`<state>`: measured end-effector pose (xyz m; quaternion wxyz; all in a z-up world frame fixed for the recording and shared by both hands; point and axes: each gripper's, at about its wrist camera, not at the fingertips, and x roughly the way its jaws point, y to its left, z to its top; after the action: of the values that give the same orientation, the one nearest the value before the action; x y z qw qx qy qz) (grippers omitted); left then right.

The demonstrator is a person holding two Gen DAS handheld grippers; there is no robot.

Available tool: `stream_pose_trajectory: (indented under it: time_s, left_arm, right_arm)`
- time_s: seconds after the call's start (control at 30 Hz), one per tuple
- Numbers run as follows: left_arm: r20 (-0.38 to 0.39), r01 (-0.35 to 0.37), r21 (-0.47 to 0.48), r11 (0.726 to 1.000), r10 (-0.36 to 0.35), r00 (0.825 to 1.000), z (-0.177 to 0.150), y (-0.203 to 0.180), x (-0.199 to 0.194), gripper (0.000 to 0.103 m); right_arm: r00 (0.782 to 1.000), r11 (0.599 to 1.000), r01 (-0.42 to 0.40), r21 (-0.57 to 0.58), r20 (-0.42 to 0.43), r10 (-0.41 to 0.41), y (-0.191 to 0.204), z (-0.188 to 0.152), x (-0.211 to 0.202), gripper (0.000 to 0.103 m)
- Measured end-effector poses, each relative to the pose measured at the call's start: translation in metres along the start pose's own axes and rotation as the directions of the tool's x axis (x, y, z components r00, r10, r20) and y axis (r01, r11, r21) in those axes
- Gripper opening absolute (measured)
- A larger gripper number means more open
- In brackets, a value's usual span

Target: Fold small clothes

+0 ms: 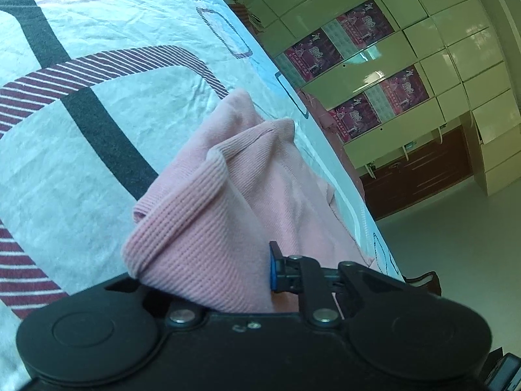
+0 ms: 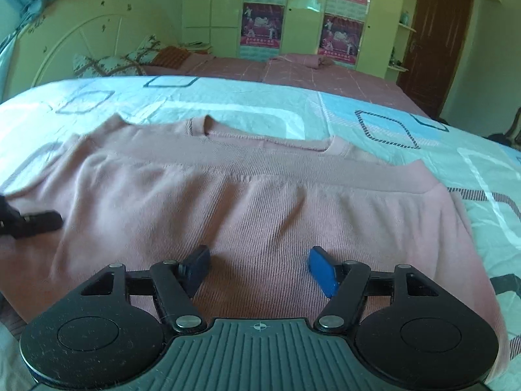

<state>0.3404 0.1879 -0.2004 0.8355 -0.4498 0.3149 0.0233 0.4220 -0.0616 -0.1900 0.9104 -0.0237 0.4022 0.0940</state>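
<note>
A pink knit sweater (image 2: 260, 202) lies spread flat on the patterned bedsheet (image 2: 228, 101), neck band toward the far side. My right gripper (image 2: 260, 268) is open just above its near part, with nothing between the fingers. My left gripper (image 1: 228, 270) is shut on a bunched fold of the pink sweater (image 1: 208, 215) and holds it lifted off the sheet; only its blue-padded right finger (image 1: 275, 268) shows, the other is hidden under the cloth. The left gripper's finger also shows at the left edge of the right wrist view (image 2: 35, 221).
The bed has a white-and-blue sheet with dark and striped square patterns (image 1: 81, 104). A white headboard (image 2: 84, 32) and pillows (image 2: 110, 62) stand at the far left. Yellow-green wardrobes with posters (image 2: 302, 13) and a brown door (image 2: 436, 39) stand beyond. The bed edge drops to the floor (image 1: 456, 244).
</note>
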Motion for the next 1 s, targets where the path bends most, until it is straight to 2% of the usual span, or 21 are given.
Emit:
stream_pose_trajectory:
  time_s: [0.03,0.1,0.23,0.43,0.53,0.67,0.8,1.0]
  left_arm:
    - [0.004,0.001,-0.001,1.0,-0.001,1.0,0.0,0.0,-0.001,0.015]
    - [0.011,0.005,0.002,1.0,-0.005,1.0,-0.001,-0.003,-0.004,0.014]
    - [0.048,0.005,0.073,0.997,-0.008,0.999,-0.001,-0.02,-0.013,0.013]
    - [0.1,-0.013,0.219,0.976,-0.009,0.995,-0.009,-0.066,-0.021,0.011]
    - [0.114,-0.013,0.307,0.952,-0.023,0.993,-0.016,-0.098,-0.023,0.01]
    - [0.106,0.008,0.445,0.895,-0.062,0.993,-0.032,-0.149,-0.022,0.01]
    - [0.059,0.054,0.547,0.835,-0.103,0.993,-0.059,-0.197,-0.008,0.01]
    - [-0.104,0.187,0.661,0.726,-0.158,0.982,-0.133,-0.245,0.03,0.01]
  right_arm:
    - [1.0,1.0,-0.001,0.019,0.012,0.001,-0.002,0.0,-0.002,0.067]
    - [0.999,0.999,0.032,-0.037,-0.022,-0.033,0.001,-0.006,0.007,0.068]
    - [0.999,0.997,0.041,-0.069,0.002,-0.041,0.004,-0.01,0.01,0.07]
    - [1.0,0.997,-0.002,-0.079,0.015,0.003,-0.003,-0.011,0.009,0.072]
    - [0.999,0.998,-0.045,-0.048,0.02,0.046,-0.013,-0.005,0.005,0.072]
    - [0.994,0.996,-0.083,0.037,0.07,0.081,-0.045,0.0,-0.015,0.072]
    - [0.993,0.985,-0.099,0.144,0.074,0.089,-0.093,-0.002,-0.03,0.072]
    - [0.996,0.971,-0.038,0.238,0.087,0.018,-0.161,-0.011,-0.052,0.072]
